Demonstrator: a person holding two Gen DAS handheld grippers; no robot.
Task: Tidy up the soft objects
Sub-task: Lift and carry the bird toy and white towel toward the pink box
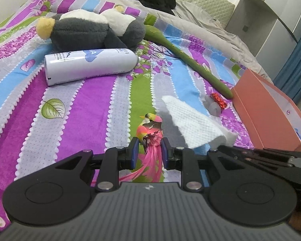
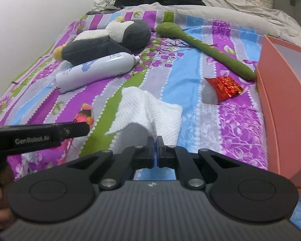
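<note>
Both grippers [image 1: 149, 149] [image 2: 155, 150] clamping bird [image 1: 150, 134], cloth [image 2: 148, 108].

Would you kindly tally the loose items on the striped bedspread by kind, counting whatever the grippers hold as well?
Plush toys: 2, penguin, green plush stick
Feathered bird: 1, in left hand-held gripper
White cloth: 1, in right hand-held gripper
Spray can: 1
Red foil wrapper: 1
Orange box: 1
Total: 7

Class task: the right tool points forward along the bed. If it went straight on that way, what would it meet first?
Probably nothing soon: the right tool already grips the white cloth; beyond lies bare bedspread, though depth is unclear.
</note>
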